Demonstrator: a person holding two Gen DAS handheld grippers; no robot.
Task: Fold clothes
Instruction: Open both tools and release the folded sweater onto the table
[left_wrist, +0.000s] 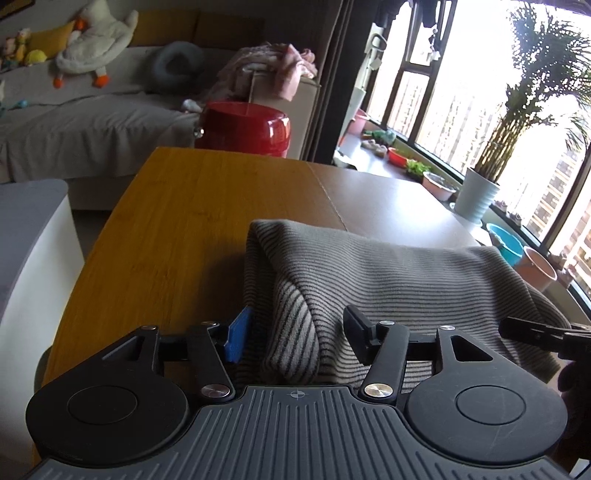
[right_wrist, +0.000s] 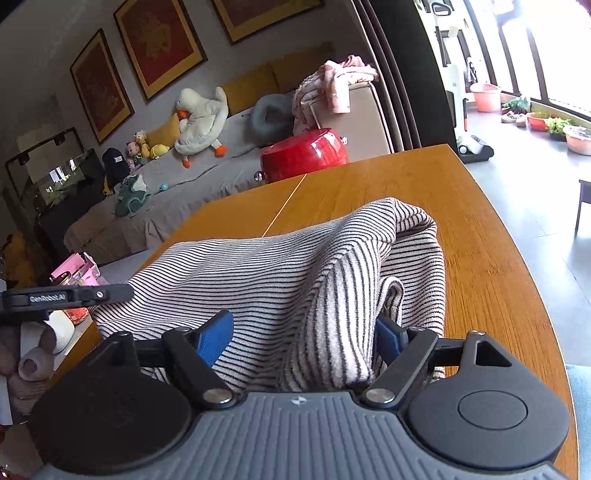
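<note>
Left wrist view: the left tool (left_wrist: 295, 338) stands with its jaws spread around a bunched ridge of the striped garment (left_wrist: 388, 269), not clamping it as far as shows. The right tool (right_wrist: 304, 341) likewise straddles a fold at 6 o'clock, its blue pads (right_wrist: 214, 341) apart. The soft, ribbed knit lies humped mid-fold on the smooth wooden surface (left_wrist: 177, 221). Judged step: gripping both near corners; next both tools would need to close together, then carry the edge toward 12 o'clock.

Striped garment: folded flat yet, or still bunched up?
Still bunched. The striped garment humps up off the table, with loose folds between both grippers' fingers, left and right.
</note>
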